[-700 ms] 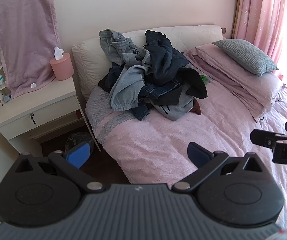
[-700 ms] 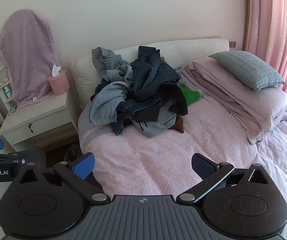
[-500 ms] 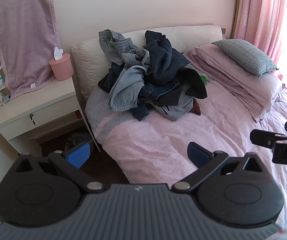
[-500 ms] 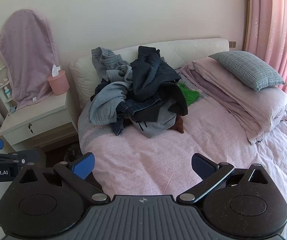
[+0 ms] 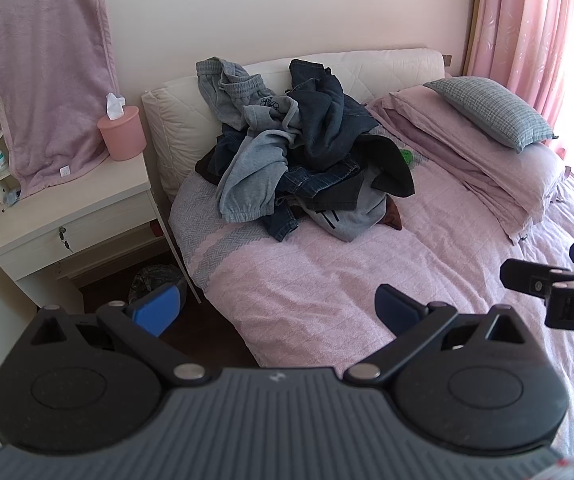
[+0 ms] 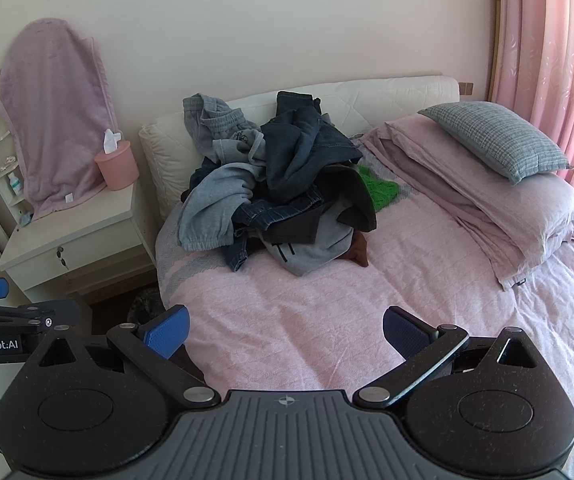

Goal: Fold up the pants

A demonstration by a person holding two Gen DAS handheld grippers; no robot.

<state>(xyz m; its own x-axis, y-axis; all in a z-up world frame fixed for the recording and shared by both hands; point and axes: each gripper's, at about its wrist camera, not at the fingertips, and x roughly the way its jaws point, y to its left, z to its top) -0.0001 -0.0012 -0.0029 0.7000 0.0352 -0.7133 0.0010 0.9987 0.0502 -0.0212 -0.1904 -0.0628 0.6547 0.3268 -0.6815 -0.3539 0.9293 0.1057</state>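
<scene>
While both tools hang short of the bed (image 5: 327,304), the left gripper (image 5: 275,308) and right gripper (image 6: 285,328) gape wide, holding nothing. Ahead of both, well apart, the pants pile (image 5: 299,160) lies heaped against the headboard (image 5: 387,64). Neither looks clearly nearer.

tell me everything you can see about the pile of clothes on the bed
The pile of clothes is an unfolded, tangled heap of dark blue denim, grey sweatpants with an elastic waistband, and black and light grey garments. It sits on the pink bedspread near the head, leaning against the white headboard cushion. A green knitted piece and something brown poke out on its right side. Neither gripper touches it.
</scene>
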